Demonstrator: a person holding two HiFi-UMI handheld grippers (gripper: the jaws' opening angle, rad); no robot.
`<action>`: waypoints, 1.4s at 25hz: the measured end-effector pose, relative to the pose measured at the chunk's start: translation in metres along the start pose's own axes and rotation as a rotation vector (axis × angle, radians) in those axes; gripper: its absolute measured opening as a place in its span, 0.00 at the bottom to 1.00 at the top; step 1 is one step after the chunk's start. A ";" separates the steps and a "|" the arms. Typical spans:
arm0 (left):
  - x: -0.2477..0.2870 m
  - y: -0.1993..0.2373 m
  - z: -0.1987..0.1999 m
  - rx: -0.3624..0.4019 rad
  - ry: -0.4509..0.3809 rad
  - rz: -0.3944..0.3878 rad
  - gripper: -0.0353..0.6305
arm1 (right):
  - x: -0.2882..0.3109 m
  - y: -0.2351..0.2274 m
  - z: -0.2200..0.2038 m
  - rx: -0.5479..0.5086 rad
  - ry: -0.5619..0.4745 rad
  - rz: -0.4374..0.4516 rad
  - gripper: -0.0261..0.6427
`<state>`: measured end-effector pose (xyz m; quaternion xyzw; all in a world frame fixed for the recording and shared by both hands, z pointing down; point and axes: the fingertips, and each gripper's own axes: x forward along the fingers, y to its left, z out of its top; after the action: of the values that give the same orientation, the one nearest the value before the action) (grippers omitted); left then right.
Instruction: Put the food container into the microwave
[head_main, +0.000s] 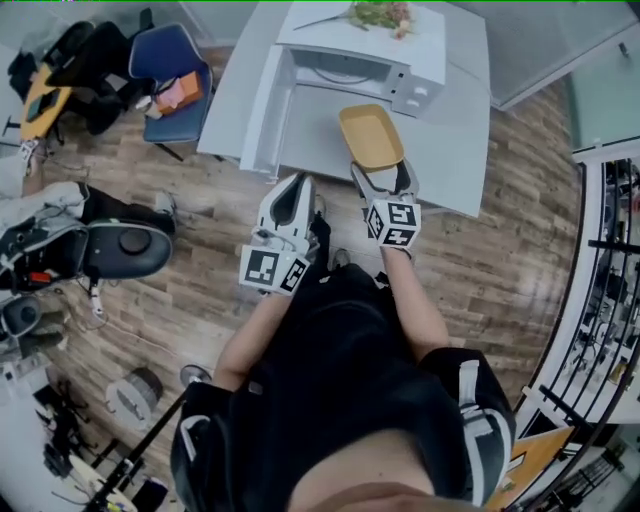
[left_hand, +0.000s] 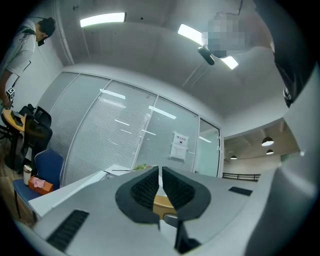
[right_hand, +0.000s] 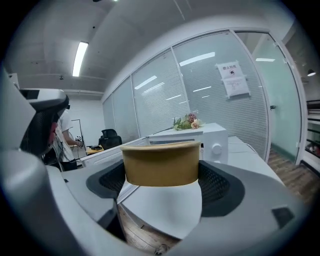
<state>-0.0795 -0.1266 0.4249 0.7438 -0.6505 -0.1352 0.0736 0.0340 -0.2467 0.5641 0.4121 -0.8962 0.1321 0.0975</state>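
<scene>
Wood flooring surrounds your white counter (head_main: 455, 150); a white microwave oven (head_main: 420, 60) stands at its far edge, door open. Your right claw (head_main: 383, 175) holds the tan rectangular food container (head_main: 371, 137) above the near edge.

Left gripper view: your left claw (left_hand: 160, 175) is pressed almost together, gripping nothing.

Right gripper view: both jaws clamp the container's sides, with the microwave beyond.

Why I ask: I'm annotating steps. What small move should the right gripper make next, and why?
Probably ease the food container forward and level toward the microwave cavity. The right gripper is shut on the container's near wall, just in front of the microwave. The door stands open at the left, and the path looks unblocked.
</scene>
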 end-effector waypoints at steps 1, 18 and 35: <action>0.013 0.006 -0.002 -0.002 0.000 -0.004 0.11 | 0.019 -0.005 -0.001 -0.004 0.008 -0.002 0.74; 0.172 0.115 -0.035 -0.044 0.064 0.030 0.11 | 0.279 -0.084 -0.047 -0.027 0.176 -0.087 0.74; 0.193 0.144 -0.049 -0.068 0.090 0.046 0.11 | 0.373 -0.116 -0.077 -0.028 0.289 -0.137 0.74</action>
<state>-0.1785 -0.3413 0.4918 0.7311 -0.6584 -0.1218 0.1310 -0.1119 -0.5610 0.7608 0.4476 -0.8444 0.1707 0.2398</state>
